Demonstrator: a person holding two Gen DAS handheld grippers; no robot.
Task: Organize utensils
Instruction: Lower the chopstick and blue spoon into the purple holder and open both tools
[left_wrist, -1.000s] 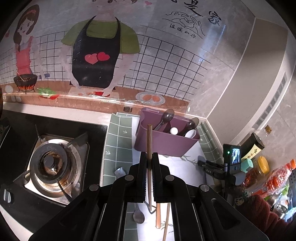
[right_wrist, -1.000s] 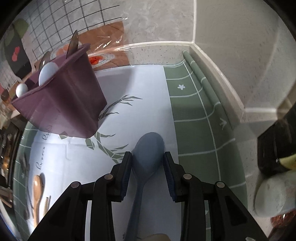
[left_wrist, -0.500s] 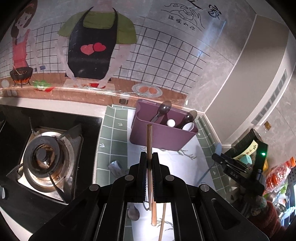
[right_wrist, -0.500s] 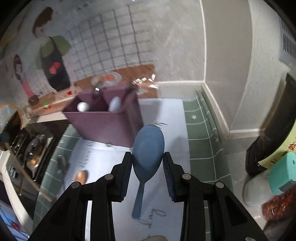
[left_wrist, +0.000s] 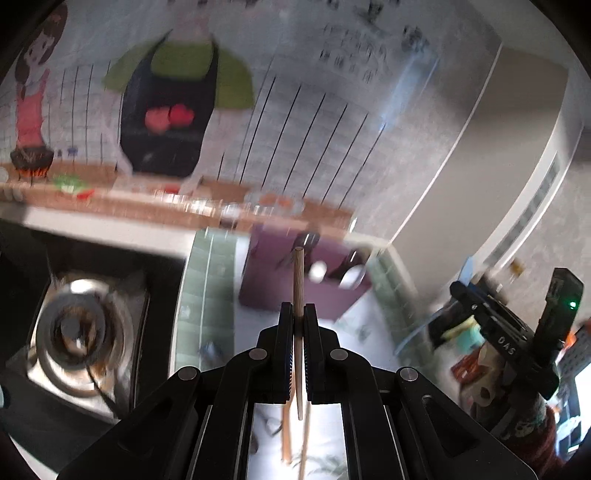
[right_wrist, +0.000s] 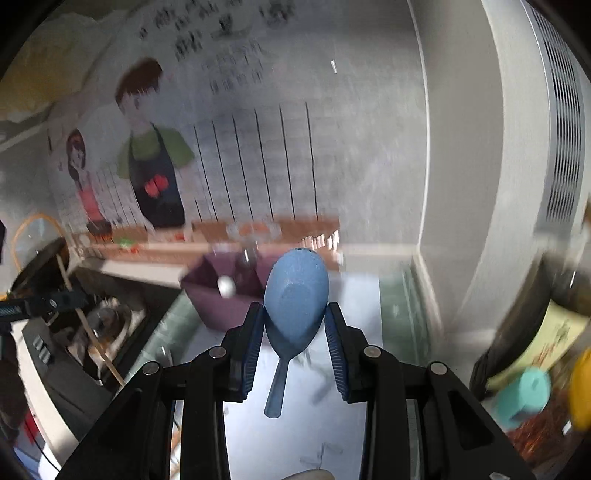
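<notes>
The left tool (left_wrist: 298, 314) is clamping a chopstick (left_wrist: 298, 273) upright. The right tool (right_wrist: 295, 314) is gripping a blue spoon (right_wrist: 295, 295) by its bowl, handle hanging down. Both are hovering above the table (right_wrist: 362, 295), seemingly near the blurred purple holder (right_wrist: 218, 295).

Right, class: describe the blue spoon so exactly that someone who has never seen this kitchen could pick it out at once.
Start at the purple utensil box standing on the counter below the cartoon wall sticker. In front of it, lifted off the white mat, the right gripper clamps the blue spoon by its broad bowl, handle hanging down. It is the only blue, wide-bowled utensil; the left gripper holds a thin wooden chopstick.
</notes>
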